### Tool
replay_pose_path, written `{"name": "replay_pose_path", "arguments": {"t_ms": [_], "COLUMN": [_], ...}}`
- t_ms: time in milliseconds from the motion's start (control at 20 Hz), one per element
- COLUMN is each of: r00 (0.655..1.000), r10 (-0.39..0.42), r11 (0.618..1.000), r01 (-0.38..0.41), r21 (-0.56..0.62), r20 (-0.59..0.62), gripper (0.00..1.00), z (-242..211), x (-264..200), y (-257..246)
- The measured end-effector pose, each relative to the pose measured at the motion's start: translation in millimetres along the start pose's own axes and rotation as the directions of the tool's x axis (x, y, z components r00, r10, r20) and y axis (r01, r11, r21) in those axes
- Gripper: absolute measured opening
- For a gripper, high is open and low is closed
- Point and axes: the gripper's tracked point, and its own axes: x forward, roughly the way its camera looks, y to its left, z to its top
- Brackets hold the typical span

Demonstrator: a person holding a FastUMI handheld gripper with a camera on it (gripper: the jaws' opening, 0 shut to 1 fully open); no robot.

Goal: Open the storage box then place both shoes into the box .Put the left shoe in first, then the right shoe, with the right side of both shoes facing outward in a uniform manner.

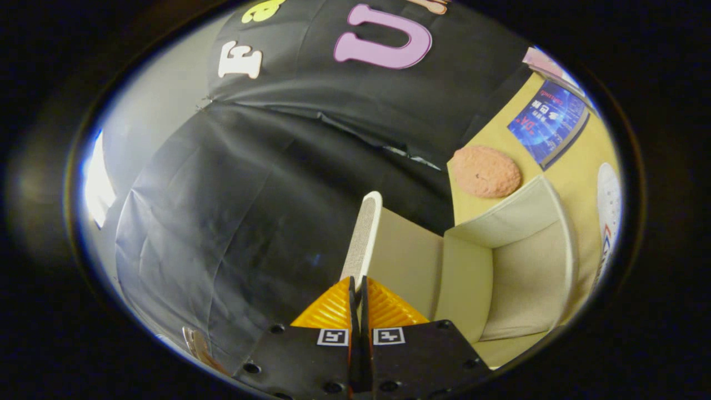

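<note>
My gripper (358,286) is shut on the lid (364,236) of the storage box, its orange fingers (333,308) pinching the lid's near edge. The lid stands raised, seen edge-on, running straight ahead from the fingertips. To the right of the lid the beige fabric box (516,266) lies open, its bare inside walls and rim showing. The view is tilted, so the yellow table (561,178) rises along the right side.
A pinkish rough oval object (486,171) lies on the yellow table just beyond the box. Farther off sit a blue printed board (550,122) and a white round item (608,205). Black cloth hangs to the left and ahead.
</note>
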Motion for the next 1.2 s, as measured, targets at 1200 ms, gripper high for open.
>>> {"name": "replay_pose_path", "arguments": {"t_ms": [1200], "r00": [0.982], "r10": [-0.188], "r11": [0.982], "r01": [0.188], "r21": [0.010], "r20": [0.030], "gripper": [0.09], "z": [18], "x": [-3], "y": [-68]}}
